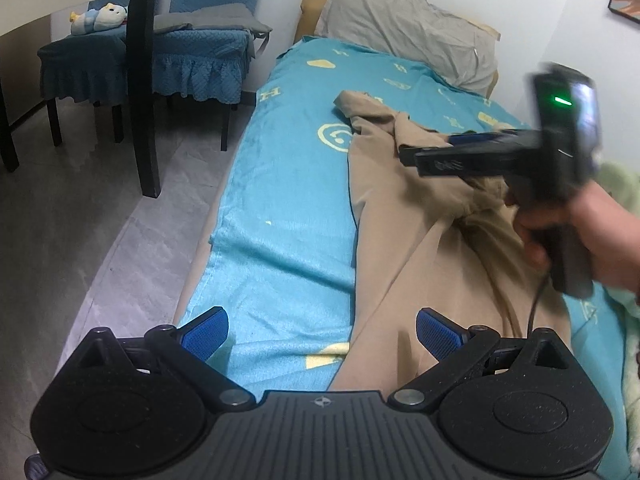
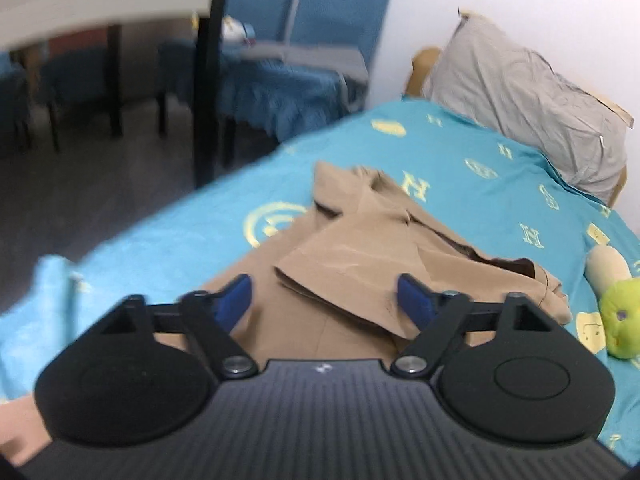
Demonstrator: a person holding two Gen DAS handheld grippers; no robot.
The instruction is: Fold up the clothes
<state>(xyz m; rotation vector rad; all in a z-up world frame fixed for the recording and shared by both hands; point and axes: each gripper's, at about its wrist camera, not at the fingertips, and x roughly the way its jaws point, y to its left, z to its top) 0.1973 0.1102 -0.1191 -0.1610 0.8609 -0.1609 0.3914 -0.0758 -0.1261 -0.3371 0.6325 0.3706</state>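
Tan trousers lie lengthwise on a teal bed sheet, their far end bunched and folded over. My left gripper is open low over the near end, its right pad above the cloth and its left pad above the sheet. A hand holds my right gripper over the trousers' middle, pointing left. In the right wrist view the right gripper is open, and a folded flap of the trousers lies loose between and beyond its blue pads.
A grey pillow leans on the wall at the bed's head. Blue-covered chairs and a black table leg stand on the floor to the left. A green plush toy lies right of the trousers.
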